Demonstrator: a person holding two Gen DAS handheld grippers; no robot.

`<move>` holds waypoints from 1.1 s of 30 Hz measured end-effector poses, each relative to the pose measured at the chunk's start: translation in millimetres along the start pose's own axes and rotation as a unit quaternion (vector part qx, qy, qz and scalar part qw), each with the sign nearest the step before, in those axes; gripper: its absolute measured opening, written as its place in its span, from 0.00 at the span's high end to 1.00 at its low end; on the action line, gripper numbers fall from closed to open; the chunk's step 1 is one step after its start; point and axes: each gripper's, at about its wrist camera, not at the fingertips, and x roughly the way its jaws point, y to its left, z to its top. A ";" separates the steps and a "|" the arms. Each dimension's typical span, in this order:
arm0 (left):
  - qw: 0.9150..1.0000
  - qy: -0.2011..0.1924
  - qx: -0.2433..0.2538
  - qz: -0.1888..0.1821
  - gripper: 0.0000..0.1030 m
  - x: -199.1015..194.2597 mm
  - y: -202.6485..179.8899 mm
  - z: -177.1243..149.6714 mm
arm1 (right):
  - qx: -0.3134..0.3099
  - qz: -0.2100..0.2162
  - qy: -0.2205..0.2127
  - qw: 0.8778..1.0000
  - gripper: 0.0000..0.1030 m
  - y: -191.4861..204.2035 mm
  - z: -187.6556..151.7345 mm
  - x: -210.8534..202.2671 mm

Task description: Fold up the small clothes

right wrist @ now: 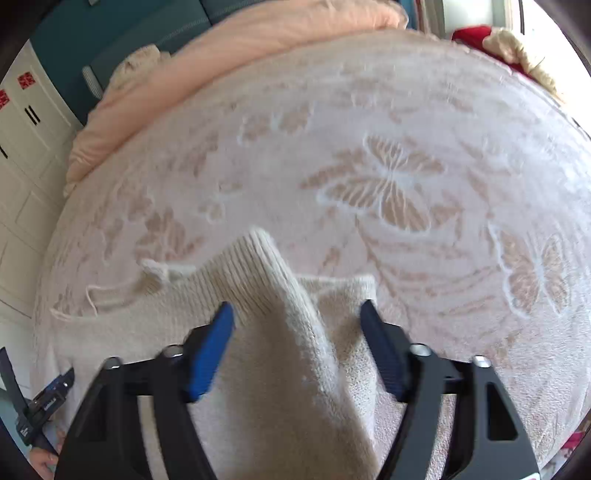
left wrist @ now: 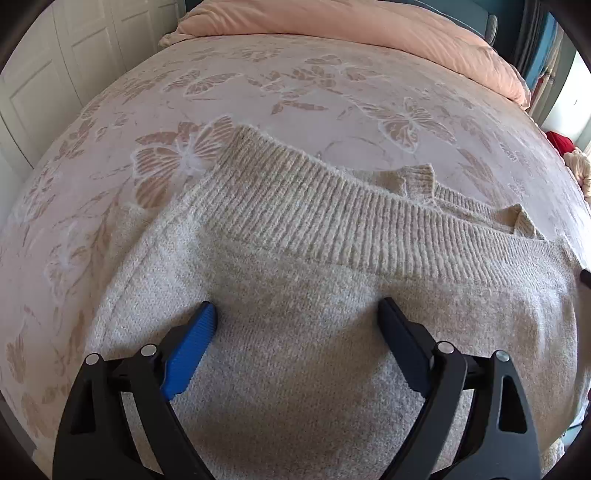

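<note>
A cream knitted sweater (left wrist: 295, 314) lies on the bed, its ribbed hem band (left wrist: 332, 214) folded over towards the far side. My left gripper (left wrist: 297, 310) is open, its fingers spread wide just above the sweater's flat knit. In the right wrist view the sweater (right wrist: 280, 369) has a raised ridge of fabric, with the ribbed corner (right wrist: 255, 258) pointing away. My right gripper (right wrist: 297, 314) is open, its fingers on either side of that ridge, not closed on it.
The bed carries a pale blanket with butterfly patterns (left wrist: 258, 92) (right wrist: 388, 184). A peach duvet (left wrist: 369, 29) is bunched at the far edge. Red and cream clothes (right wrist: 498, 40) lie at the far right. White cupboard doors (left wrist: 55, 74) stand to the left.
</note>
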 end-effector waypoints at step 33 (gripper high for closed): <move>0.996 -0.014 -0.081 -0.026 0.15 -81.0 62.9 -48.8 | -0.103 0.083 -0.035 0.991 0.84 97.0 -118.3 -89.4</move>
